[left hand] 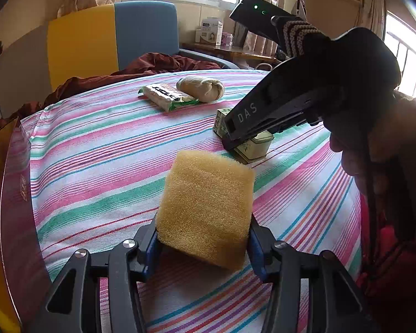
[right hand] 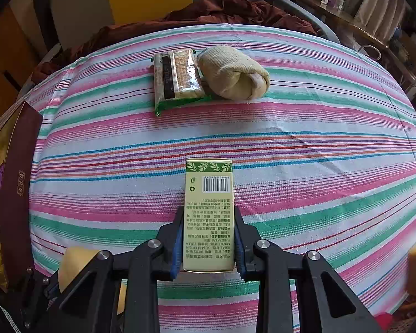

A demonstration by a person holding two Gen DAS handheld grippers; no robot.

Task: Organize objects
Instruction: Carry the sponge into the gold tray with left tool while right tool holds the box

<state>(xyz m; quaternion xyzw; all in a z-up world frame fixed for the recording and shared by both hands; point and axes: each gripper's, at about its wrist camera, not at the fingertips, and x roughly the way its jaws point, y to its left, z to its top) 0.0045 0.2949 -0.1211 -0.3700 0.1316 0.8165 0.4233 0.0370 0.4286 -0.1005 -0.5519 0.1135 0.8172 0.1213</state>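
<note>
Entry: my left tool [left hand: 203,245] is clamped on a yellow sponge [left hand: 206,208], blue pads pressing both its sides, the sponge lifted clear of the striped cloth [left hand: 97,166] covering the bed. My right tool [right hand: 208,242] is closed on a pale green carton [right hand: 208,213], barcode face toward the camera, pads tight against its long sides; from the left wrist view the carton [left hand: 252,145] sits at the cloth under the tool tips, though I cannot tell whether it is touching. Taking the carton as landmark: beyond it, well apart, lies a green-edged wrapped packet [right hand: 177,79], and touching that packet's right side a rolled beige cloth bundle [right hand: 233,73]. Far left of the carton, at the cloth's edge, stands a maroon box [right hand: 16,194].
</note>
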